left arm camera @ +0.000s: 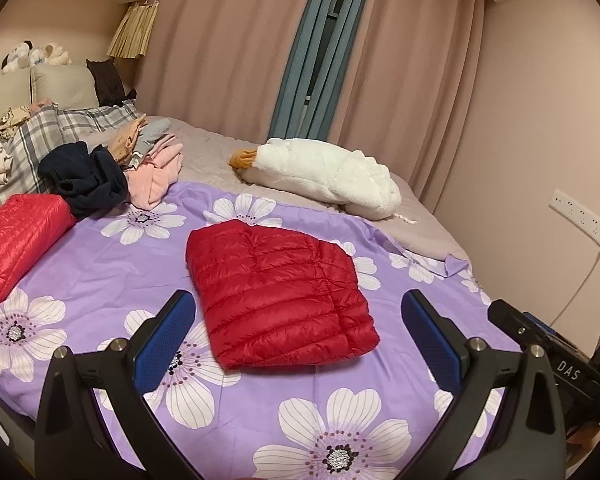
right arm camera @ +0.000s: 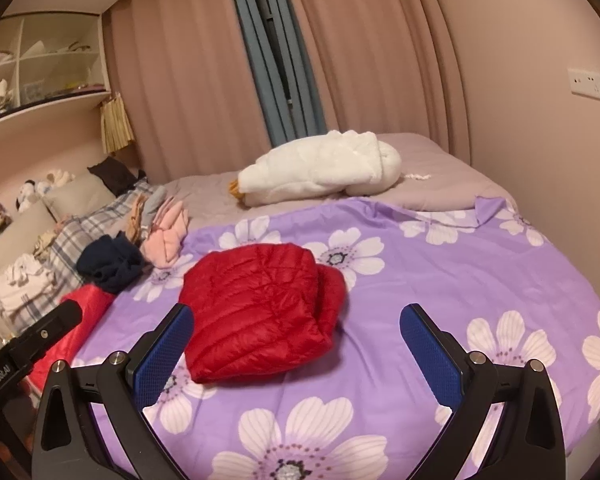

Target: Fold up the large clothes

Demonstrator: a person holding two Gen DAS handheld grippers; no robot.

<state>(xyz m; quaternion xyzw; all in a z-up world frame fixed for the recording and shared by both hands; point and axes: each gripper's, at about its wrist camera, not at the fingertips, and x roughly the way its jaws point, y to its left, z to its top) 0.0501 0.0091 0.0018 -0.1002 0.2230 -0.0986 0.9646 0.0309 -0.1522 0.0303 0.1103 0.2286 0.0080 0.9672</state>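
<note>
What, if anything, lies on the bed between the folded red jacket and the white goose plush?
Only bare bedding: the purple floral sheet, then grey cover, between the folded red jacket and the white goose plush. Both wrist views show this.

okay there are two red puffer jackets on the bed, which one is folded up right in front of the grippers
The darker red jacket in the middle of the purple floral sheet. The brighter red jacket lies off at the left edge, beside the navy garment.

red quilted down jacket [left arm camera: 278,294] | folded compact | flat on floral sheet [left arm camera: 112,276]
</note>
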